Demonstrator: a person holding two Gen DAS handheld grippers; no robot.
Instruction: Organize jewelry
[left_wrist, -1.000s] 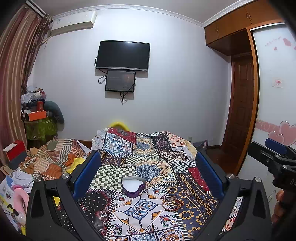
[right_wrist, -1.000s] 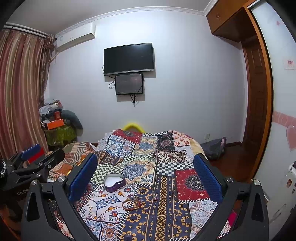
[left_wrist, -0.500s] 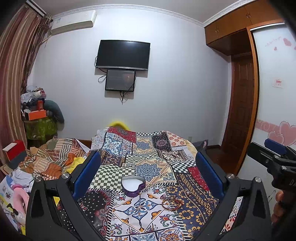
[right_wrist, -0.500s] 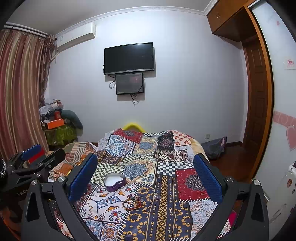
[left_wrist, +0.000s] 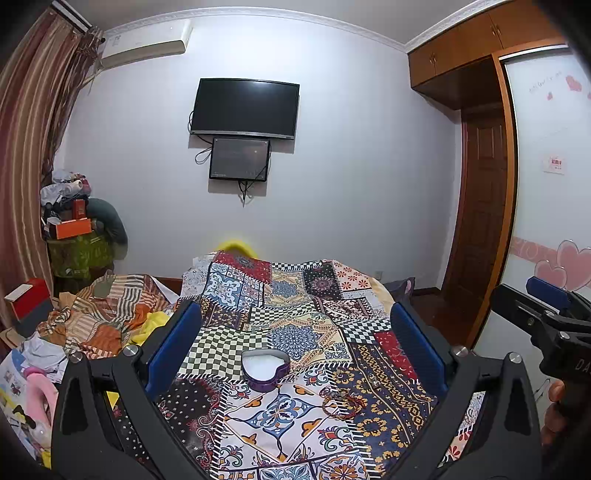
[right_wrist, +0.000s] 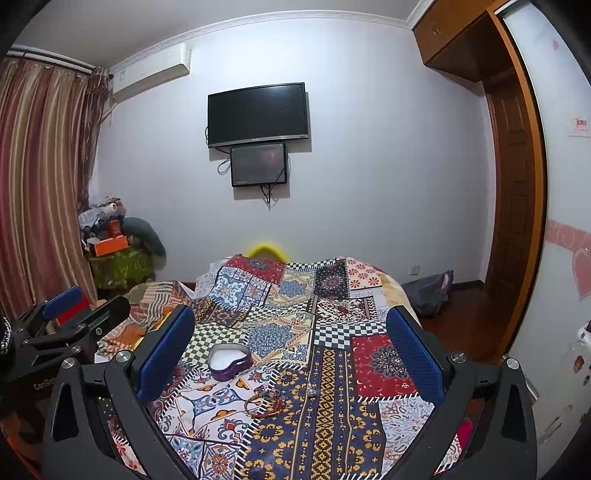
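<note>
A purple heart-shaped box (left_wrist: 265, 370) with a white lining lies open on the patchwork bedspread (left_wrist: 295, 306). Just right of it and nearer to me lies a small tangle of red and gold bracelets (left_wrist: 341, 399). My left gripper (left_wrist: 295, 347) is open, held above the near part of the bed, with nothing between its blue pads. In the right wrist view the box (right_wrist: 229, 361) and the bracelets (right_wrist: 264, 401) sit left of centre; a tiny pale trinket (right_wrist: 311, 391) lies beside them. My right gripper (right_wrist: 290, 349) is open and empty too.
A heap of striped cloth (left_wrist: 99, 314) covers the bed's left side, with boxes and clutter (left_wrist: 70, 229) piled in the corner by the curtain. A TV (left_wrist: 243, 107) hangs on the far wall. A wooden door (left_wrist: 484, 221) and a dark bag (right_wrist: 430, 291) are to the right.
Both grippers have stayed nearly still and open. The view has shifted only slightly; the box and bracelets have not moved.
</note>
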